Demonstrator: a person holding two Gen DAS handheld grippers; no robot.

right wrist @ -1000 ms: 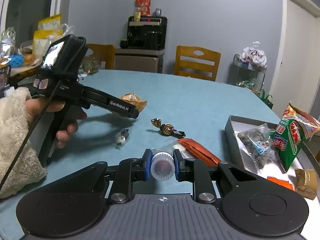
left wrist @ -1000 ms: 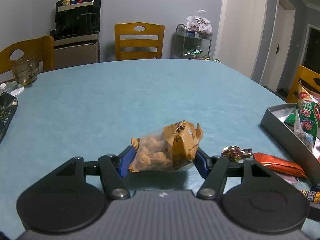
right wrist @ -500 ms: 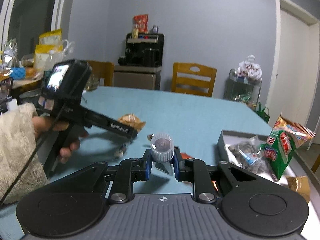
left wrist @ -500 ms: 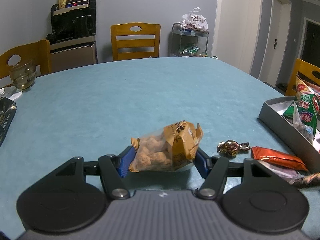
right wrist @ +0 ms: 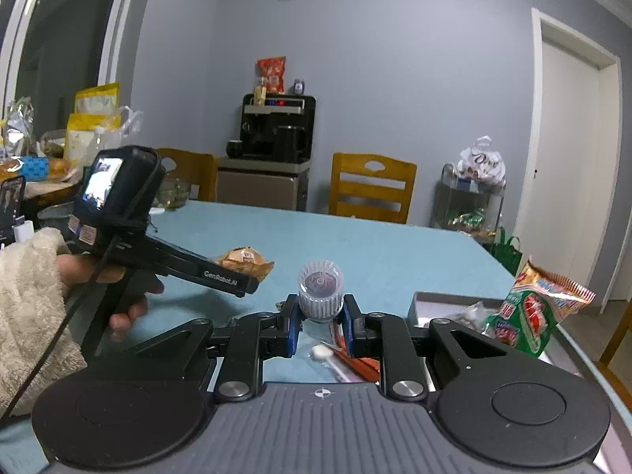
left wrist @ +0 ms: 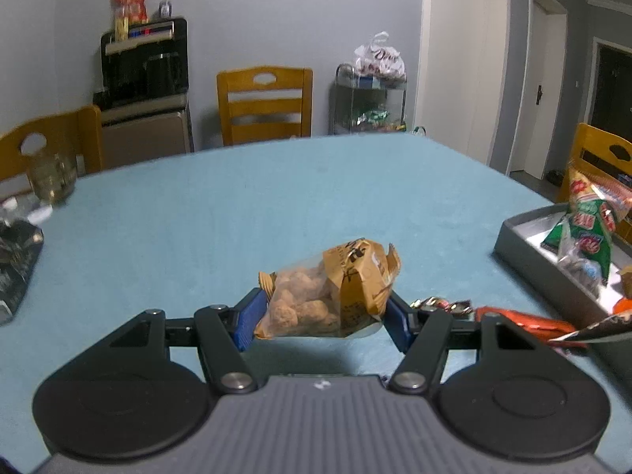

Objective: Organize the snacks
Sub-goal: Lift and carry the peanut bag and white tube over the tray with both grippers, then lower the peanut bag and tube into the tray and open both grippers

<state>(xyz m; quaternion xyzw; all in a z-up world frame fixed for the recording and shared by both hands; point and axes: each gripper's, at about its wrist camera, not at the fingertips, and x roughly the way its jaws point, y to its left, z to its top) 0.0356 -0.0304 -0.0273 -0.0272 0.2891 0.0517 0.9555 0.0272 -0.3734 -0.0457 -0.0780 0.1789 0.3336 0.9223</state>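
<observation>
Fingers of my left gripper (left wrist: pixel 322 316) pinched a clear-and-tan pouch of nuggets (left wrist: pixel 330 291) above the blue surface (left wrist: pixel 237 205), while my right gripper (right wrist: pixel 320 322) clamped a ribbed translucent jelly cup (right wrist: pixel 320 290).

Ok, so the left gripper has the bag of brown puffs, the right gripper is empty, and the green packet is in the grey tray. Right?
Not quite. The right gripper is not empty: the right wrist view shows its jaws shut on a small ribbed plastic cup. The rest holds: the left gripper has the bag of brown puffs, and the green packet is in the grey tray.
</observation>
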